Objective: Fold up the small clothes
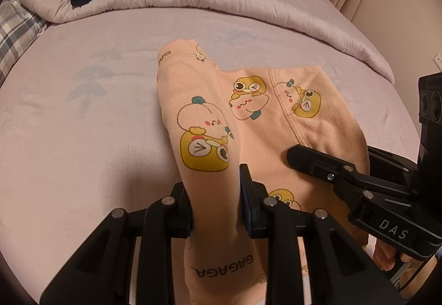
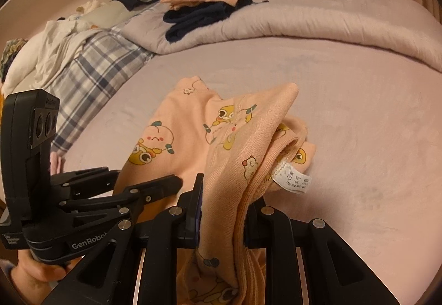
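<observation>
Pants [image 1: 248,117], centre frame, look light, soft, floppy; left gripper [image 1: 215,202] is clamped on a leg, right gripper [image 2: 223,211] on the bunched waist; seams likely grip best.

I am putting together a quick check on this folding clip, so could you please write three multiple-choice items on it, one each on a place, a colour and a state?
1. Where do the folded dark navy clothes lie?
A. on the rolled-back lilac quilt
B. on the floor
C. under the plaid pillow

2. What is the ground colour of the cartoon-printed cotton garment?
A. white
B. peach pink
C. green

3. What is the state of the left gripper?
A. open and clear of any cloth
B. out of view
C. jaws shut on the garment

Answers: 1 A, the navy pile sits on top of the quilt's roll at the far side of the bed; 2 B, the fabric is peach under the yellow figures; 3 C, cloth passes pinched between its jaws.
</observation>
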